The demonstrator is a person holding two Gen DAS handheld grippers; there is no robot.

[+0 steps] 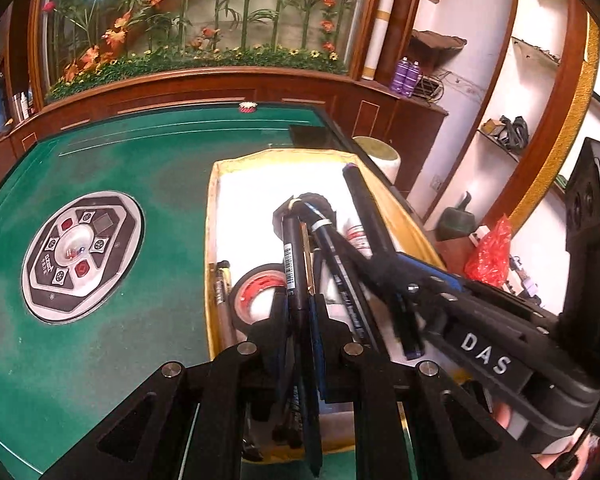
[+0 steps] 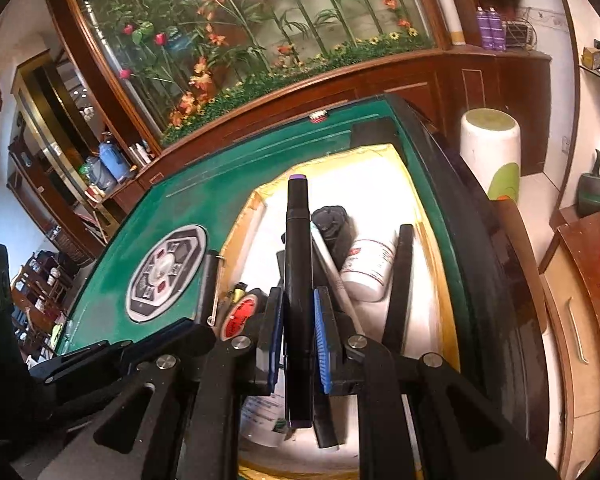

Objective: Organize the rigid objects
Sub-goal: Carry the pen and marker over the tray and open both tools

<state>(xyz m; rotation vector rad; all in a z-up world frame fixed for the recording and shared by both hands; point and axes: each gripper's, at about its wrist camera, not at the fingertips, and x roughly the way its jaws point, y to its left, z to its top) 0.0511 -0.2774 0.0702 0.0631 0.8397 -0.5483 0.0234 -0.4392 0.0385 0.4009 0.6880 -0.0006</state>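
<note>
A yellow-rimmed white tray (image 1: 214, 208) lies on the green table. My left gripper (image 1: 298, 304) hangs over the tray's near end, shut on a thin black pen (image 1: 292, 264) with a barcode label. From the right, my right gripper (image 1: 396, 276) reaches in, shut on a thick black marker (image 1: 364, 200) with purple ends. In the right wrist view the marker (image 2: 298, 280) stands upright between the blue pads (image 2: 324, 320) of the right gripper (image 2: 299, 296). In the tray lie a tape roll (image 1: 256, 292), a white bottle (image 2: 374, 264) and a black bundle (image 2: 332, 220).
A round control panel (image 1: 82, 256) sits in the middle of the green table (image 1: 100, 360). The tray lies along the table's right edge, and a white stool (image 2: 490, 148) stands just beyond it. A wooden cabinet with fake flowers runs along the far side.
</note>
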